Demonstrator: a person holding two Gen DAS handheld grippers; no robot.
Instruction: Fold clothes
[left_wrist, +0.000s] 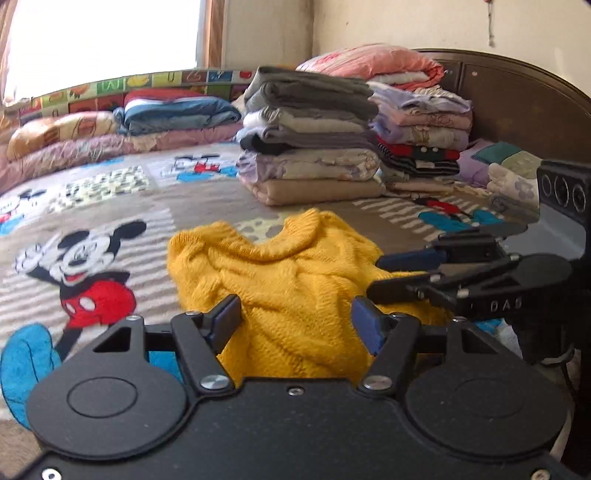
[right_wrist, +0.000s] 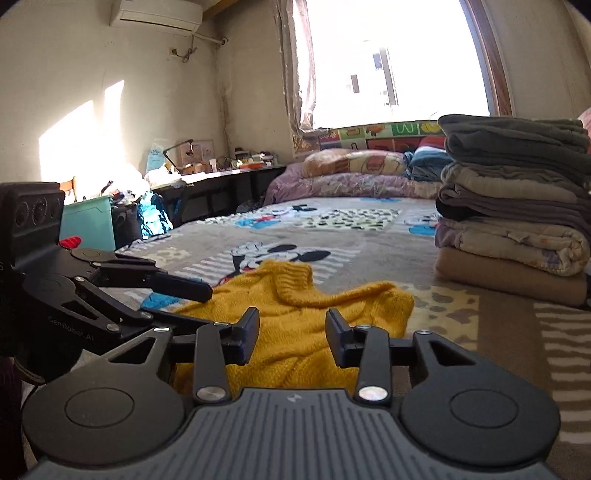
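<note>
A mustard-yellow knit sweater (left_wrist: 288, 273) lies rumpled on the bed, collar toward the far side. My left gripper (left_wrist: 295, 321) is open just above the sweater's near edge, with its blue pads on either side of the knit and nothing pinched. My right gripper (left_wrist: 380, 276) reaches in from the right, open over the sweater's right side. In the right wrist view the sweater (right_wrist: 295, 295) fills the space ahead of the open right gripper (right_wrist: 291, 332). The left gripper (right_wrist: 199, 308) comes in from the left, its fingers spread over the fabric.
A cartoon-mouse bedspread (left_wrist: 85, 266) covers the bed. Two tall stacks of folded clothes (left_wrist: 310, 140) (left_wrist: 421, 125) stand behind the sweater, before a dark headboard (left_wrist: 517, 96). Rolled bedding (left_wrist: 110, 140) lines the window side. A cluttered desk (right_wrist: 221, 177) and a teal bin (right_wrist: 88, 221) are beside the bed.
</note>
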